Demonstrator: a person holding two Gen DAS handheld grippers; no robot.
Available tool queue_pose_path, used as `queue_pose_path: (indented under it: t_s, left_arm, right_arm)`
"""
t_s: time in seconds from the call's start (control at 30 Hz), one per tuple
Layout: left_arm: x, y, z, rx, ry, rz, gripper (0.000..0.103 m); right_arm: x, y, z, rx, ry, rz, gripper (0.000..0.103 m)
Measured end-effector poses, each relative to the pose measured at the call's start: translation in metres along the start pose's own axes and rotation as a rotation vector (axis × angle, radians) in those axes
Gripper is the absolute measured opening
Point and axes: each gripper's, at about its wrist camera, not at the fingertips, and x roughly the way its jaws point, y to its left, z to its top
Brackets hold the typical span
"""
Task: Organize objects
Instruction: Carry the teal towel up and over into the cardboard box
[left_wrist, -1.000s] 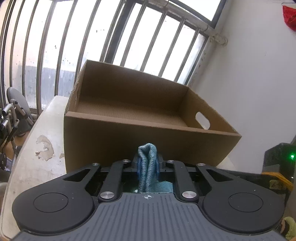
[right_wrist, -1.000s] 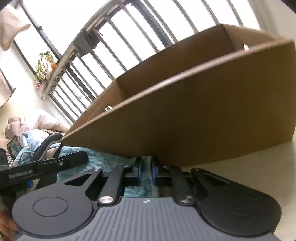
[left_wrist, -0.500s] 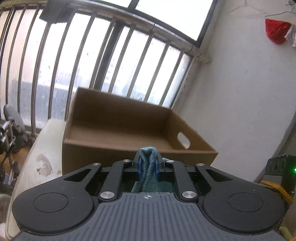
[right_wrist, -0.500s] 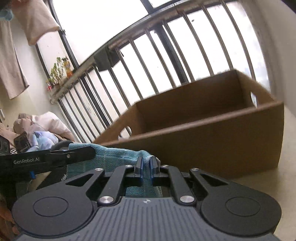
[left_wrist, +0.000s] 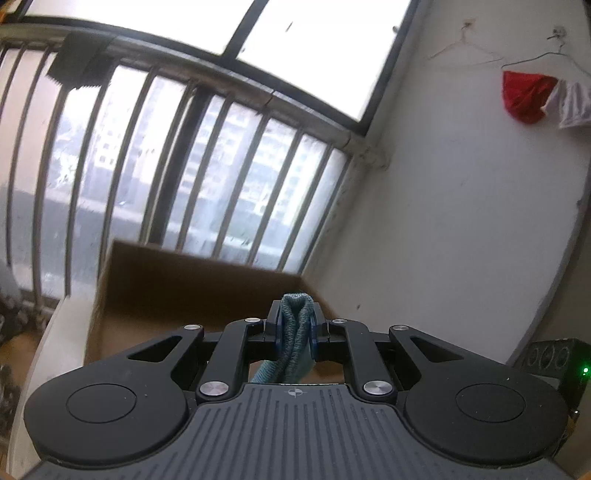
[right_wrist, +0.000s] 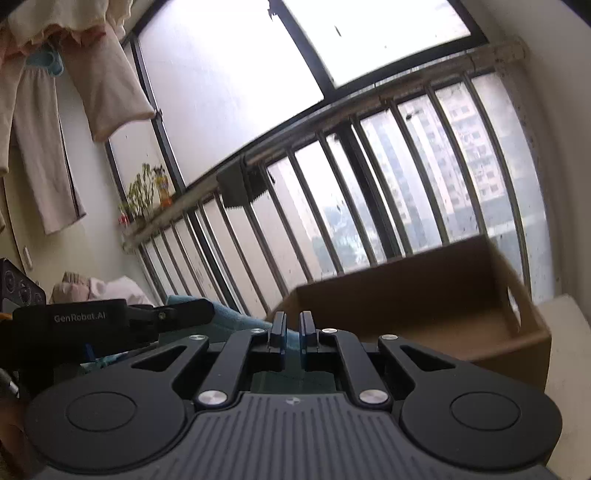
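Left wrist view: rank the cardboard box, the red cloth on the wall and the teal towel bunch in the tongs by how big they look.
1. cardboard box, clearly largest.
2 and 3. red cloth and teal towel cover similar areas; the towel sits nearest the camera and partly hidden, so I won't rank them.

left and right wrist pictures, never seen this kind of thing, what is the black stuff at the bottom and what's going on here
The black shapes are handheld tongs, one in each of a person's hands, each with a camera looking along its two fingers. The left view shows the left tongs shut on a fold of teal towel. The right view shows the right tongs shut too, with the same towel stretching between them. Ahead, an open cardboard box sits on a pale table by a barred window.
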Motion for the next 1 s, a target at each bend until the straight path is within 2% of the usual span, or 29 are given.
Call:
queue_pose_path:
  t_s: [0.2,0.33,0.5,0.63,0.73,0.87,0.93,1.0]
  left_arm:
    - [0.021,-0.017,0.032,0.024,-0.040,-0.064,0.012]
    - [0.051,-0.022,0.054,-0.014,-0.029,-0.101,0.012]
    - [0.101,-0.014,0.067,-0.124,0.038,-0.148,0.012]
    - [0.151,-0.004,0.062,-0.195,0.124,-0.140,0.012]
    - [0.182,0.000,0.058,-0.218,0.185,-0.136,0.012]
    - [0.199,-0.001,0.060,-0.197,0.213,-0.133,0.012]
    - [0.198,-0.006,0.068,-0.187,0.212,-0.142,0.012]
    - [0.192,-0.014,0.078,-0.166,0.204,-0.168,0.012]
  right_arm:
    - [-0.005,-0.007,0.029,-0.020,-0.081,-0.002,0.007]
    - [-0.005,-0.018,0.054,-0.034,-0.130,-0.002,0.007]
    - [0.009,-0.044,0.081,-0.038,-0.137,-0.015,0.007]
    - [0.028,-0.075,0.090,-0.034,-0.105,-0.050,0.007]
    - [0.040,-0.101,0.088,-0.020,-0.076,-0.083,0.007]
    - [0.043,-0.132,0.082,0.040,-0.043,-0.078,0.012]
    - [0.038,-0.143,0.080,0.055,-0.047,-0.062,0.029]
    - [0.029,-0.153,0.073,0.074,-0.074,-0.044,0.083]
